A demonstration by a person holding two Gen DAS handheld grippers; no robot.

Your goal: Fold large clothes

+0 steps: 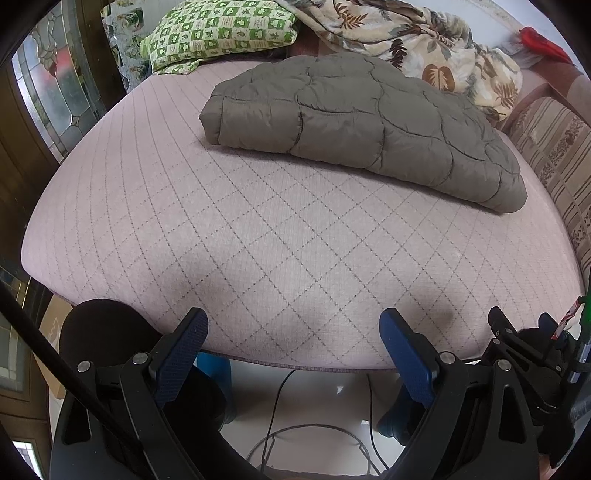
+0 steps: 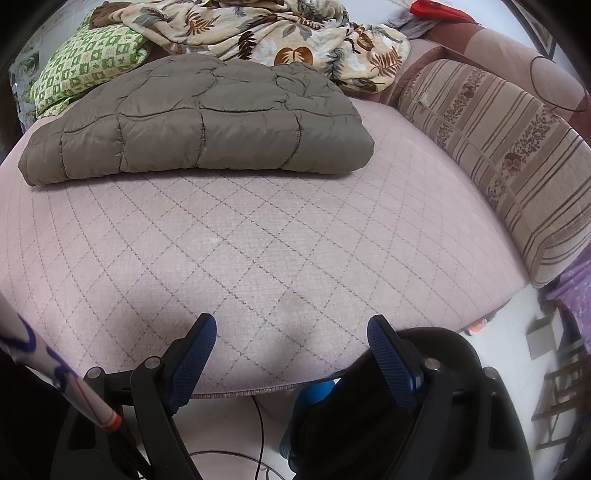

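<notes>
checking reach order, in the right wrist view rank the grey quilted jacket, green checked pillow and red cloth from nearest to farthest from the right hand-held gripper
From the right hand-held gripper:
1. Grey quilted jacket, folded, mid-mattress, ahead and slightly left.
2. Green checked pillow, behind the jacket, far left.
3. Red cloth, far back, upper right.

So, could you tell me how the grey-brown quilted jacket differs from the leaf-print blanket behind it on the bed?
The quilted jacket is plain grey-brown; the leaf-print blanket is cream with brown and grey leaves. The jacket is folded into a compact, puffy slab with fairly straight edges; the blanket lies in a loose, rumpled heap. The jacket sits alone on the open pink quilted cover; the blanket is bunched at the far edge beside a green checked pillow. Both are soft textiles, and neither gripper touches them.
</notes>
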